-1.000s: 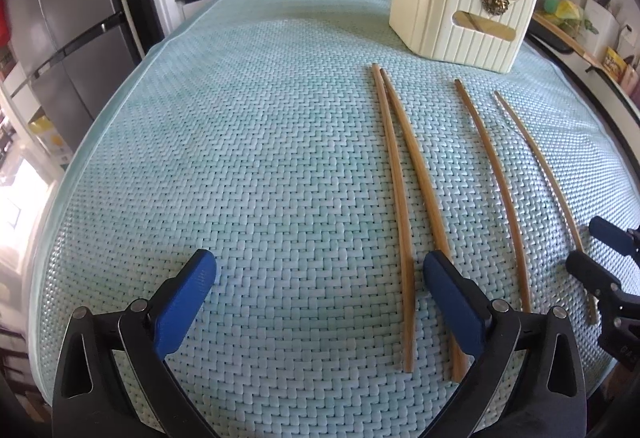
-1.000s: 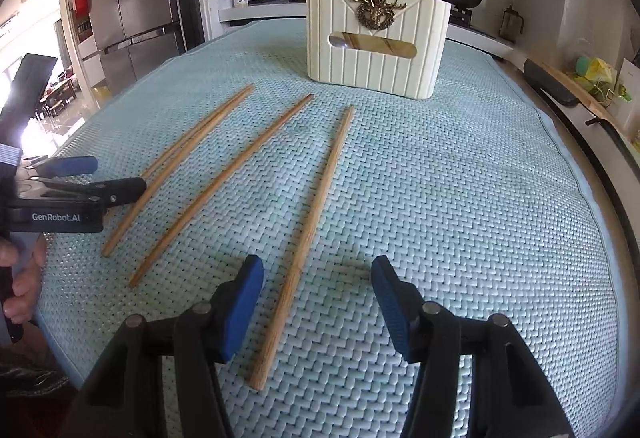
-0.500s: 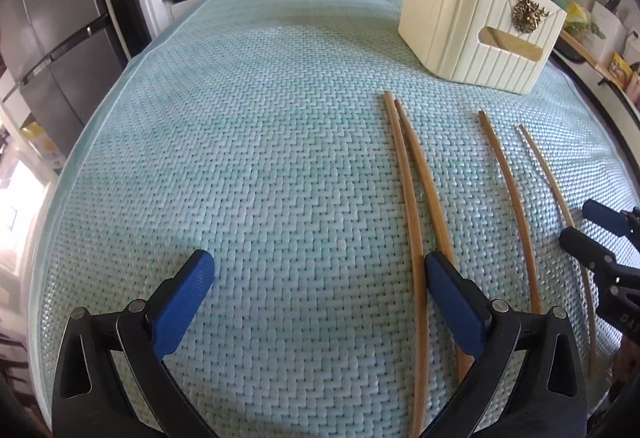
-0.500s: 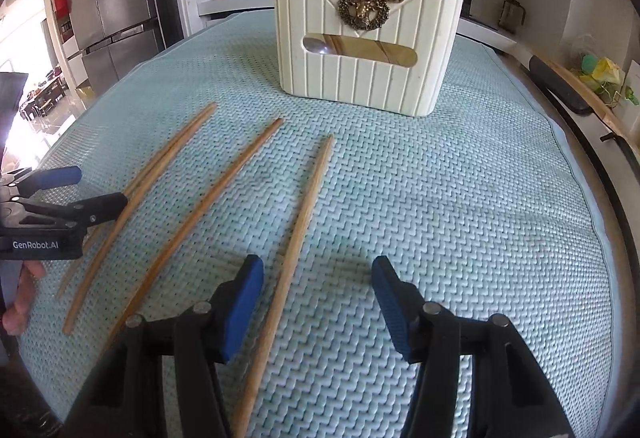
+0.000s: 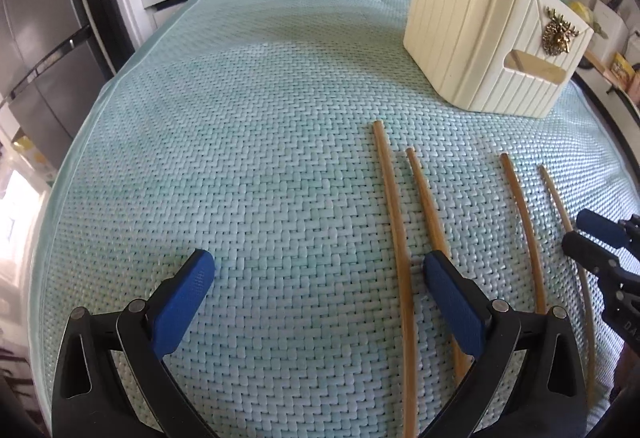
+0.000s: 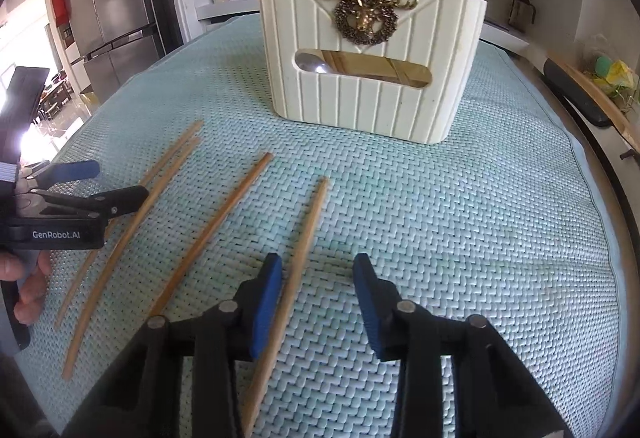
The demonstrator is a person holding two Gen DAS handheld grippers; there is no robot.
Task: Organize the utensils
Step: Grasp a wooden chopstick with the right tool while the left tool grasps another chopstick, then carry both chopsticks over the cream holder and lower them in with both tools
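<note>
Right wrist view: the right gripper (image 6: 316, 278) hangs low over the woven mat (image 6: 480, 238), its jaws closing on the near part of the rightmost chopstick (image 6: 298, 262). That stick lies between the blue pads, close against the left pad (image 6: 266, 290) and clear of the right one, so no pinch is made yet. Three more chopsticks lie to the left: a single one (image 6: 224, 214) and a far-left pair (image 6: 132, 222), all pointing toward the cream utensil holder (image 6: 368, 78) standing farther back, where a spoon and wooden pieces show through its slot. The left gripper (image 6: 104, 182) hovers by the pair, held by a hand (image 6: 30, 278).

Left wrist view: the left gripper (image 5: 320, 274) has its jaws spread wide with nothing pinched; the leftmost stick (image 5: 394, 238) runs between them and its neighbour (image 5: 426, 206) passes under the right pad (image 5: 452, 298).

Likely faults from here:
- An off-centre closure may roll or skid the round stick away over the textured weave.
- A grip near one end may let the long stick droop or swivel in the pads.
- The left jaws may trap both sticks of the pair at once.
- The two grippers, working near each other, may collide.
</note>
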